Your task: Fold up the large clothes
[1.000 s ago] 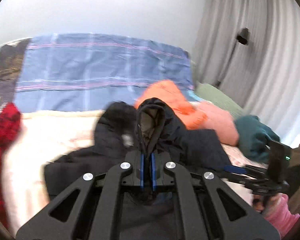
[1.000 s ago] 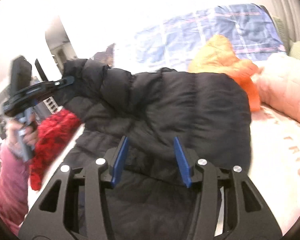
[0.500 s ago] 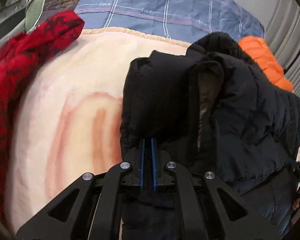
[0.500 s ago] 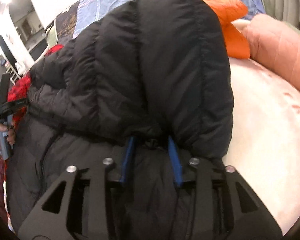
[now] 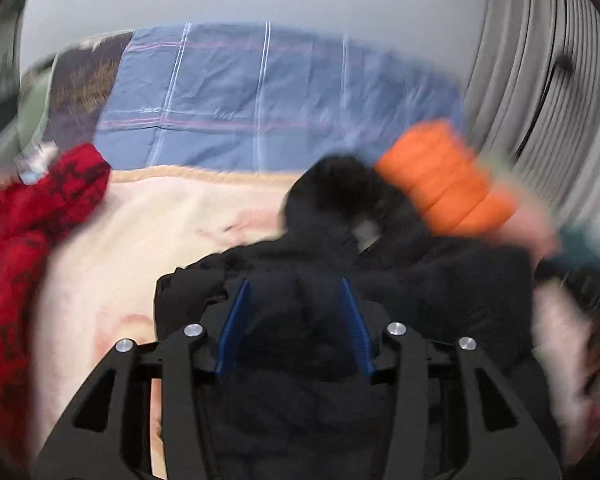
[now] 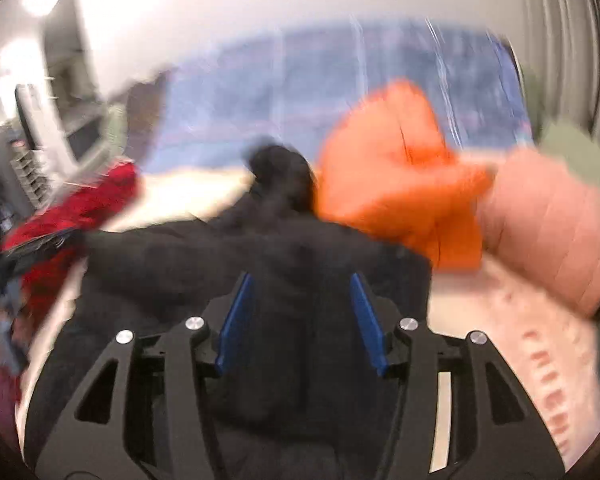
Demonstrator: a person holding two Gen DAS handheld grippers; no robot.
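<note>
The black jacket (image 5: 380, 280) lies bunched on the bed (image 5: 160, 216), hood end pointing away toward the blue blanket (image 5: 260, 104), so its long axis runs straight ahead of both grippers. The left gripper (image 5: 296, 320) sits over its left half, jaws opening, fabric between them but not pinched. The right gripper (image 6: 300, 316) hangs over the right half beside the orange jacket (image 6: 400, 176), jaws likewise spreading and gripping nothing. Both seem about equally near; the picture is blurred. A red garment (image 5: 32, 224) lies off left.
</note>
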